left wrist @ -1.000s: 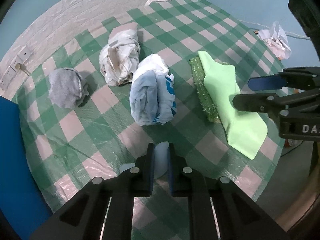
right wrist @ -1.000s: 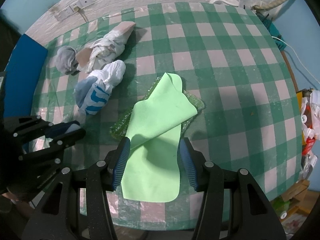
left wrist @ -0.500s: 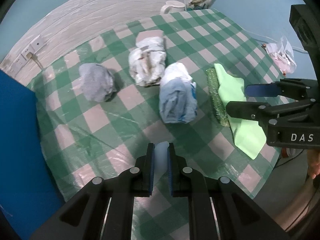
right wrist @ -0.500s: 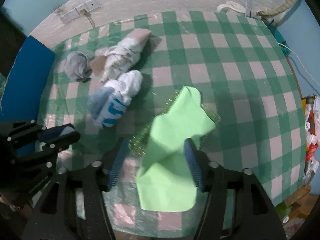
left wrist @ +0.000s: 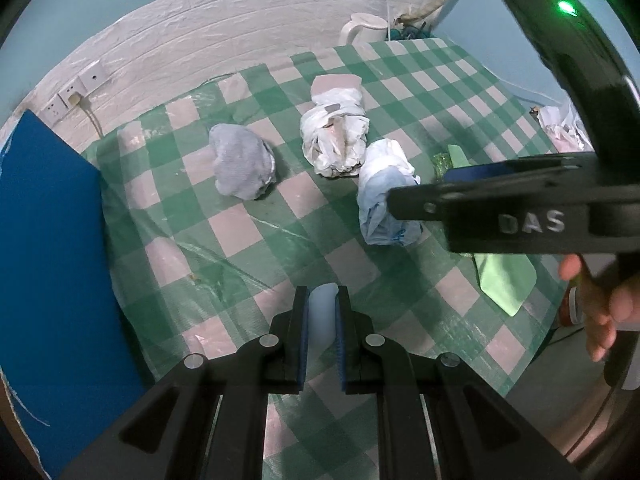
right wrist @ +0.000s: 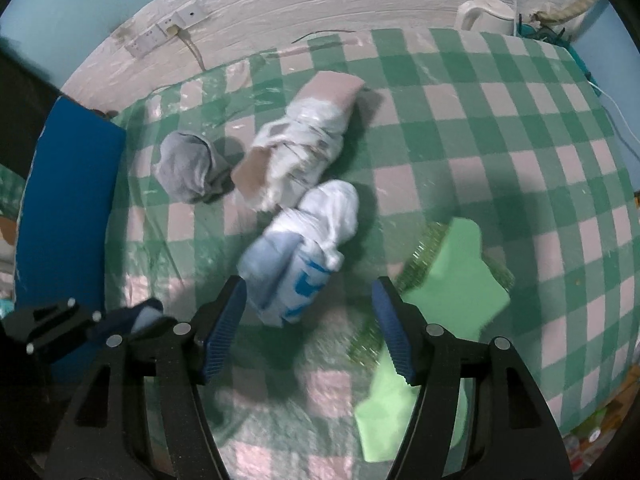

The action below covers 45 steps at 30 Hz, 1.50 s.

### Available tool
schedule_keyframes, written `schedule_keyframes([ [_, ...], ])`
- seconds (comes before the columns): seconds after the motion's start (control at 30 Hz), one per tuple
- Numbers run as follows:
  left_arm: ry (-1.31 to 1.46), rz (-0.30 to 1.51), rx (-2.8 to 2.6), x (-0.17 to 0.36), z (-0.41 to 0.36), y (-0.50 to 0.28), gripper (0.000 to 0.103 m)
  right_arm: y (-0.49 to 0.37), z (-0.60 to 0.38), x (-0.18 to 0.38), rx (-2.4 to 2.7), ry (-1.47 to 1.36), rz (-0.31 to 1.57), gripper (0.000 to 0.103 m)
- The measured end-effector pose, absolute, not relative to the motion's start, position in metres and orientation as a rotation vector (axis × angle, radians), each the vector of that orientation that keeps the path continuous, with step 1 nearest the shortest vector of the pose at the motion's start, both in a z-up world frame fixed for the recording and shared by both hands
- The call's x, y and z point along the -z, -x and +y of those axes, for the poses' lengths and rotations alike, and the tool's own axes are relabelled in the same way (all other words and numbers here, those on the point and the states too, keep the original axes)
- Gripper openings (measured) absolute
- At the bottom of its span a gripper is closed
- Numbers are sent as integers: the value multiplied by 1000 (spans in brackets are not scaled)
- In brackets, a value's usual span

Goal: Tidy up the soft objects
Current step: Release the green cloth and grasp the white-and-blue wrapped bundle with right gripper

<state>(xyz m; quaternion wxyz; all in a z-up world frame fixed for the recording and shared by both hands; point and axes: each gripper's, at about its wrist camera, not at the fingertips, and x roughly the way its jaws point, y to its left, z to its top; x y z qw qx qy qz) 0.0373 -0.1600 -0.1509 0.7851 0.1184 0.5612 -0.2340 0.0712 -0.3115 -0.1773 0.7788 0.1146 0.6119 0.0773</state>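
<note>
On the green-checked tablecloth (left wrist: 240, 232) lie a grey bundle (left wrist: 242, 168) (right wrist: 188, 168), a white-and-beige bundle (left wrist: 334, 140) (right wrist: 296, 152) and a white-and-blue bundle (left wrist: 380, 200) (right wrist: 304, 248). A light green cloth (right wrist: 452, 272) (left wrist: 504, 280) is draped over a glittery green pad (right wrist: 420, 256). My left gripper (left wrist: 322, 312) (right wrist: 136, 320) is shut on a small pale blue soft thing (left wrist: 322, 308), near the table's front left. My right gripper (right wrist: 308, 292) (left wrist: 424, 186) hangs open over the near end of the white-and-blue bundle, with its pads clear of it.
A blue board (left wrist: 52, 260) (right wrist: 68, 208) stands along the table's left side. A white kettle (left wrist: 364, 26) (right wrist: 486, 14) sits at the far corner, below a wall with sockets (left wrist: 76, 92). A crumpled plastic bag (left wrist: 560, 128) lies beyond the right edge. A person's hand (left wrist: 600, 308) holds the right gripper.
My right gripper let the green cloth drop, opened wider and moved left over the white-and-blue bundle. My left gripper drew back and left, still holding the pale thing.
</note>
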Motion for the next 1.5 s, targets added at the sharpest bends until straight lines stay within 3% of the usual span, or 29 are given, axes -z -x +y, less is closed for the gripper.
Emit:
schedule_keyframes([
  [0.63,-211,1223,501,150,-145,-48,12,-105,-285,205,-106,-115,1384,63],
  [0.8,-213,1211,502,144,-146,-46,12,-99,-284,194,-113,-60,1361,55],
  [1.5,-247,1124,422,98,-141,-24,12,-45,-278,125,-169,-19,1241,54],
])
